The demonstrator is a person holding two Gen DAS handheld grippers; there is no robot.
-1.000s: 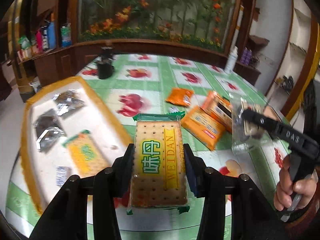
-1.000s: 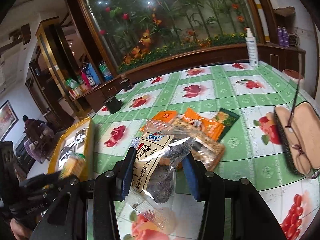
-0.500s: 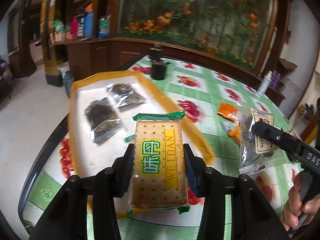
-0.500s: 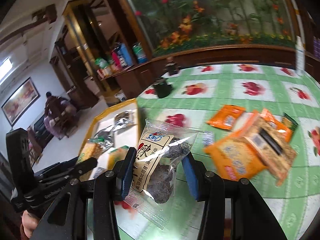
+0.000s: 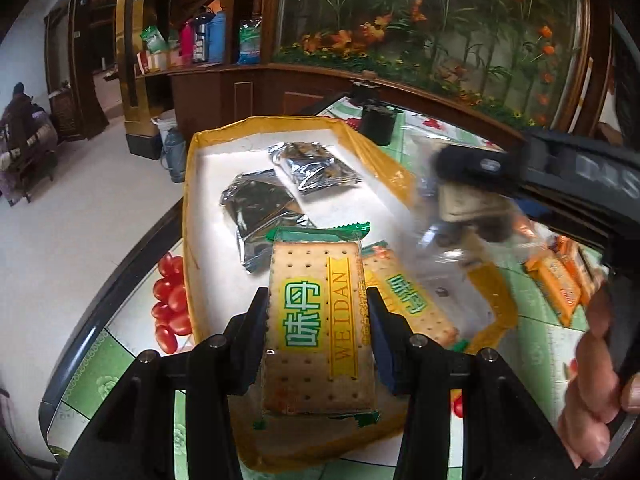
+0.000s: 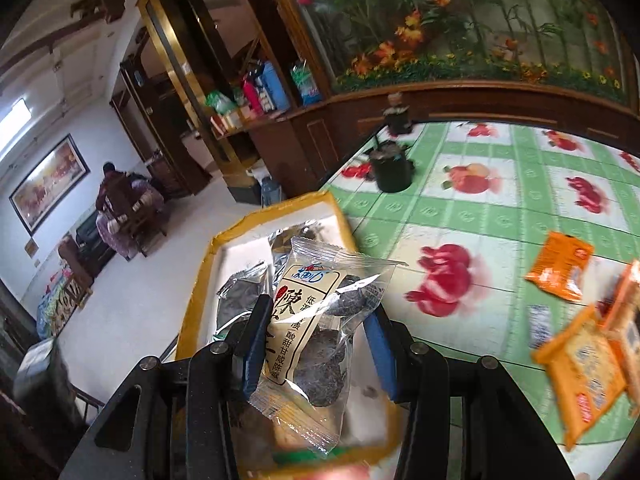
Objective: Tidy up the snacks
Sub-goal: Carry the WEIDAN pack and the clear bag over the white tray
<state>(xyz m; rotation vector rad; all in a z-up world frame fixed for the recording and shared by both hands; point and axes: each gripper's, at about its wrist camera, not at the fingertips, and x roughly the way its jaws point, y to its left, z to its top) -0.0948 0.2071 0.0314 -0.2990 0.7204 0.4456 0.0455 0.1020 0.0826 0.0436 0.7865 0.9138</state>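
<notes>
Three packets already lie in the yellow-rimmed tray (image 5: 188, 184), while each gripper clenches another above it, left gripper (image 5: 318, 320) a cracker pack (image 5: 316, 320), right gripper (image 6: 316, 344) a plum bag (image 6: 316, 328), and orange packets (image 6: 560, 264) wait at three o'clock.

The right tongs (image 6: 318, 330) grip a clear plum packet (image 6: 316, 328) above the yellow-rimmed tray (image 6: 200, 276), where silver packets (image 6: 240, 292) lie. Orange snack packs (image 6: 560, 266) rest on the green fruit-print worktop (image 6: 500, 216).
</notes>
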